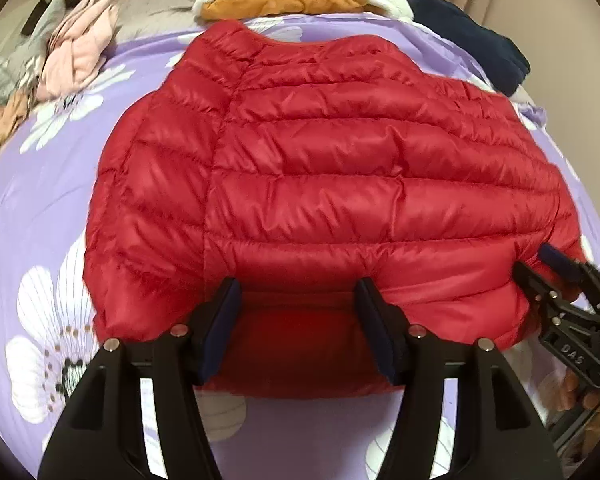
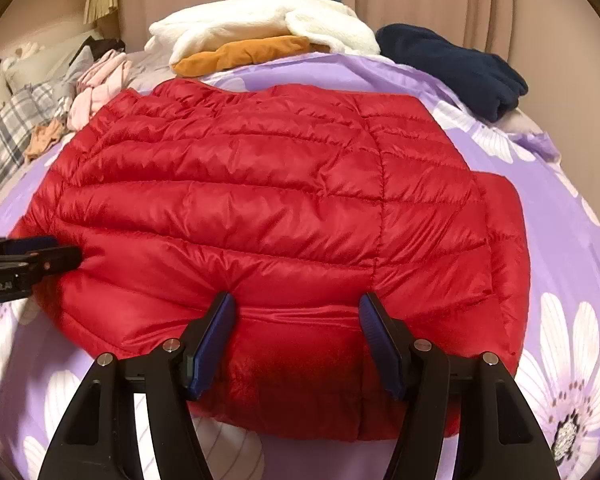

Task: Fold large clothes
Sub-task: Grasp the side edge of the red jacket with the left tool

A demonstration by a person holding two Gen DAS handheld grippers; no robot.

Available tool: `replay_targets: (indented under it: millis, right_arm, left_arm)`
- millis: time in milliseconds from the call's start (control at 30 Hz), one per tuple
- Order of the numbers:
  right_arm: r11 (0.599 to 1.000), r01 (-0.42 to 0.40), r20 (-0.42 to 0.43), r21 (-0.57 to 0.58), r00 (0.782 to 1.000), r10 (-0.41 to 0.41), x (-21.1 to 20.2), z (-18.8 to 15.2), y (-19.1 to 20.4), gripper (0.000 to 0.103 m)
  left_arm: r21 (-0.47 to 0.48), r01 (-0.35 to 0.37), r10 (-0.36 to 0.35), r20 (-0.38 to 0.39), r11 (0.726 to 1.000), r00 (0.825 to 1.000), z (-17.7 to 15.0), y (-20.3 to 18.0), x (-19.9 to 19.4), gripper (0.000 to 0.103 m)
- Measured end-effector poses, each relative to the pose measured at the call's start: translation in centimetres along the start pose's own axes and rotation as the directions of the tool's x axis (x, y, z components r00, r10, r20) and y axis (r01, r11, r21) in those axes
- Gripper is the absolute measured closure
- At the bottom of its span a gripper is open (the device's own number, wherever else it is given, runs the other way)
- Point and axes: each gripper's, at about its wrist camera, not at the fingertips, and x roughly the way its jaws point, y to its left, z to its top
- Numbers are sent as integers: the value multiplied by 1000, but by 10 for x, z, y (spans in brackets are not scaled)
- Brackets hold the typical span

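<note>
Jaws spread wide on left gripper (image 1: 298, 300) and right gripper (image 2: 296, 312), both straddling near hem of red puffer jacket (image 1: 320, 160), flat on purple floral bedsheet (image 1: 40, 200). Bare sheet either side; stacked clothes (image 2: 260, 46) beyond collar.

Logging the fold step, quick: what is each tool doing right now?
Left tool: open, fingers either side of the red jacket hem, not clamped.
Right tool: open, also straddling the hem.
</note>
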Motion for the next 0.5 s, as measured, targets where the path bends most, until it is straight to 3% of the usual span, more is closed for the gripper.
replay_targets:
  millis: [167, 267, 333, 500]
  right_arm:
    - [999, -16, -9, 33, 1000, 16, -11, -2, -2, 38]
    - [999, -22, -3, 47, 1000, 22, -21, -3, -4, 38]
    - [998, -25, 8, 60, 1000, 24, -33, -5, -5, 38]
    - [998, -24, 41, 66, 999, 22, -55, -7, -8, 38]
  left_arm:
    - [-122, 90, -90, 6, 988, 996, -13, 21, -31, 42]
    - [-215, 148, -145, 28, 965, 989, -21, 39, -51, 32]
    - [-288, 165, -156, 56, 943, 986, -27, 56, -63, 19]
    - [-455, 258, -240, 97, 852, 966, -41, 93, -74, 18]
